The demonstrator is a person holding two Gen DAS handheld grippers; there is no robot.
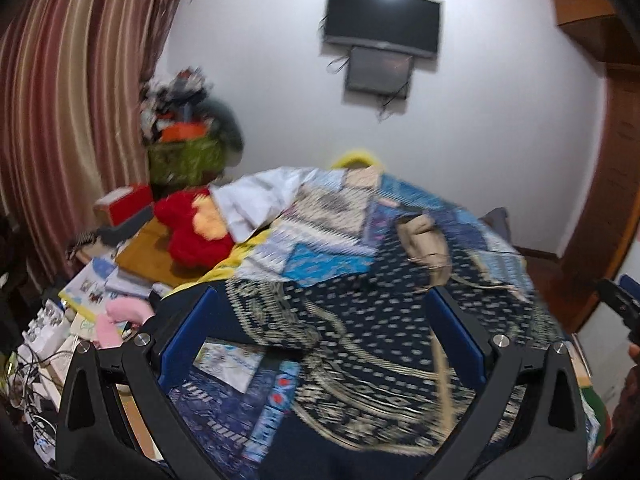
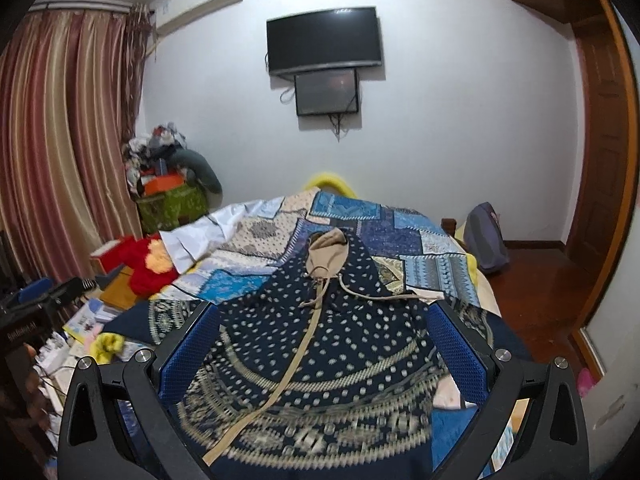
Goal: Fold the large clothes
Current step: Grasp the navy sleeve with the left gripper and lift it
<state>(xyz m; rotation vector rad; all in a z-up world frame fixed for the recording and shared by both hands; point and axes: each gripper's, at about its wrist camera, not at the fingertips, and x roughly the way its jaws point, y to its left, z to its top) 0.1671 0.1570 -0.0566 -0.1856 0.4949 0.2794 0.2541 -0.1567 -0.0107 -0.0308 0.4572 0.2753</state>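
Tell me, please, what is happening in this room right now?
A person holds a two-finger gripper in each hand over a bed. A large navy patterned garment with a beige drawstring lies spread on a blue patchwork bedspread. The left gripper and right gripper both hover above the garment with jaws wide open, gripping nothing. The garment does not look neatly folded yet. A red plush toy lies at the bed's left side.

A black television (image 2: pixel 323 40) hangs on the white wall at twelve o'clock, a smaller screen (image 2: pixel 326 92) just beneath it. Striped curtains (image 2: pixel 60 140) fill nine o'clock. A red plush toy (image 2: pixel 146 266) lies beside the patchwork bedspread (image 2: pixel 344 216). A wooden door (image 2: pixel 604 140) stands at three o'clock.
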